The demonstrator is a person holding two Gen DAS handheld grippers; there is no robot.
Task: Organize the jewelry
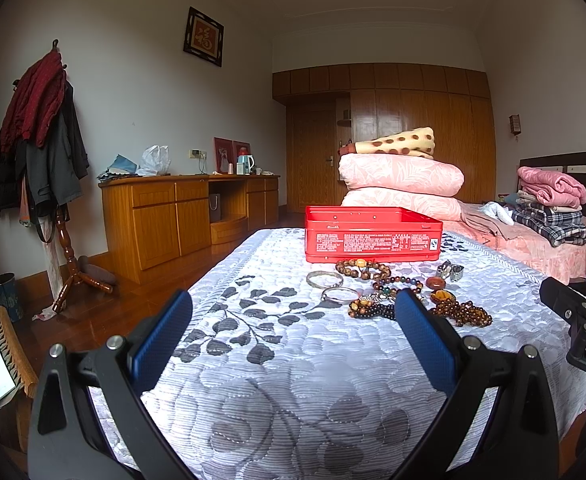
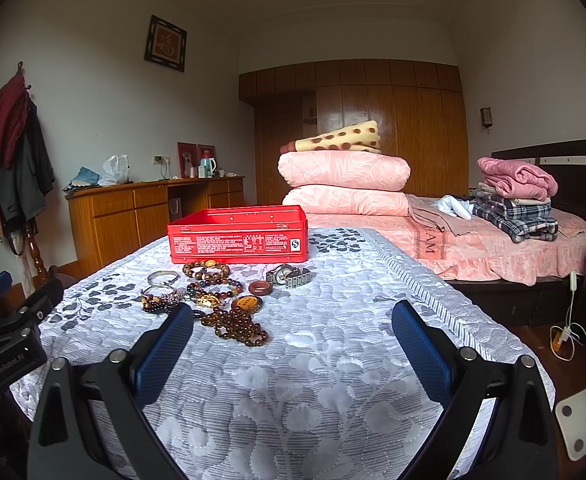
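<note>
An open red tin box (image 1: 373, 236) (image 2: 239, 236) stands on a white quilt with grey leaves (image 1: 293, 360) (image 2: 313, 360). In front of it lies a heap of jewelry: brown bead bracelets (image 1: 363, 269) (image 2: 207, 270), two silver bangles (image 1: 325, 279) (image 2: 163, 278), an amber bead strand (image 1: 463, 313) (image 2: 239, 326), a reddish ring (image 2: 260, 288) and a metal watch (image 2: 289, 276) (image 1: 451, 271). My left gripper (image 1: 293, 336) hovers open just short of the heap. My right gripper (image 2: 293, 344) is open too, low over the quilt, to the right of the beads. Nothing is held.
Folded pink quilts and a spotted blanket (image 1: 401, 176) are stacked behind the box. A pink bed with folded clothes (image 2: 513, 208) lies at the right. A wooden cabinet (image 1: 181, 216) and a coat stand (image 1: 41, 140) line the left wall. A white scale (image 2: 583, 420) lies on the floor.
</note>
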